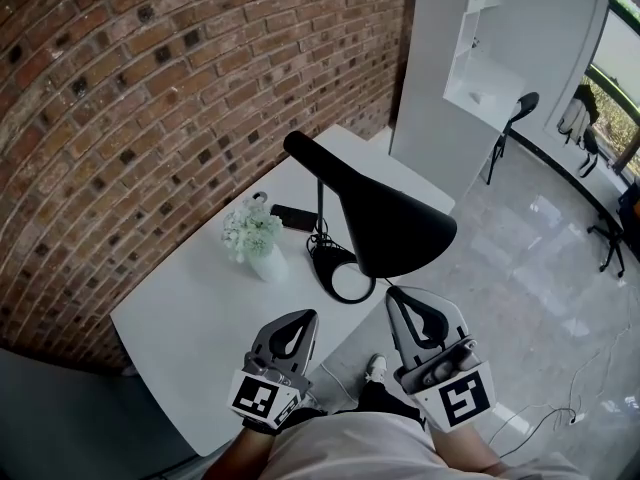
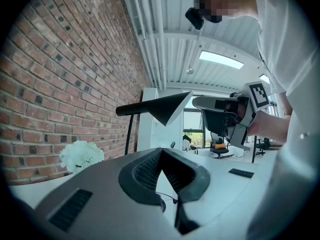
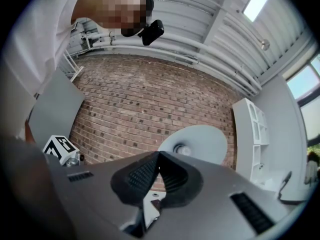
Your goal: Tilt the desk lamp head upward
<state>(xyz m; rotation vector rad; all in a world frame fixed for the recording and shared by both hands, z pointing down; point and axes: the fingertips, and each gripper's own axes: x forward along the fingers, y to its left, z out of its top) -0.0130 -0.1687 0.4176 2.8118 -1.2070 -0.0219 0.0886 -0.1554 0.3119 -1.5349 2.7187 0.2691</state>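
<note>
A black desk lamp stands on the white table (image 1: 190,328), with a cone-shaped head (image 1: 385,223), a thin stem (image 1: 320,206) and a ring base (image 1: 340,268). The head points down and to the right. Both grippers hover near the table's front edge, below the lamp head. My left gripper (image 1: 308,315) is shut and empty, left of the base. My right gripper (image 1: 392,293) is shut and empty just under the shade's rim, not touching it. The right gripper view looks up into the white inside of the shade (image 3: 200,140) and its bulb (image 3: 181,149). In the left gripper view the lamp head (image 2: 162,106) is in profile.
A white vase of flowers (image 1: 255,238) and a dark phone (image 1: 293,217) sit on the table left of the lamp. The lamp's cable (image 1: 318,240) coils by the base. A brick wall (image 1: 150,98) runs behind the table. A white shelf unit (image 1: 480,68) and chair (image 1: 515,118) stand to the right.
</note>
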